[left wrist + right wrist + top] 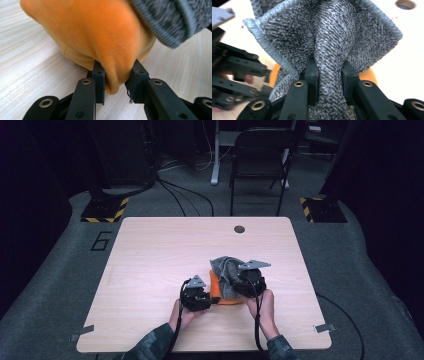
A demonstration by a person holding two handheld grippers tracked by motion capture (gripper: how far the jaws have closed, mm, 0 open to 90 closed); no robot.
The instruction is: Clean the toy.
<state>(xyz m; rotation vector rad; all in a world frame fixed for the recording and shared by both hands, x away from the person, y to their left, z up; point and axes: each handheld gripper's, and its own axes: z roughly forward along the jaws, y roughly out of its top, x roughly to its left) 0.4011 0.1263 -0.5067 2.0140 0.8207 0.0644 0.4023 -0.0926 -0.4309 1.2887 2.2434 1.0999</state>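
Note:
An orange cloth (216, 290) lies bunched on the wooden table (150, 265), with a grey knitted cloth (225, 270) draped over it. My left gripper (207, 300) is shut on a fold of the orange cloth (100, 35); both pads (99, 75) pinch its edge just above the tabletop. My right gripper (239, 279) is shut on a thick ridge of the grey cloth (329, 45), whose hemmed corners spread out to both sides beyond the pads (312, 72). The left gripper (234, 75) also appears at the left in the right gripper view.
A round cable hole (239, 229) sits near the table's far edge. Behind the table stand a black folding chair (260, 155) and cables on grey carpet. Metal clips (325, 327) mark the near corners.

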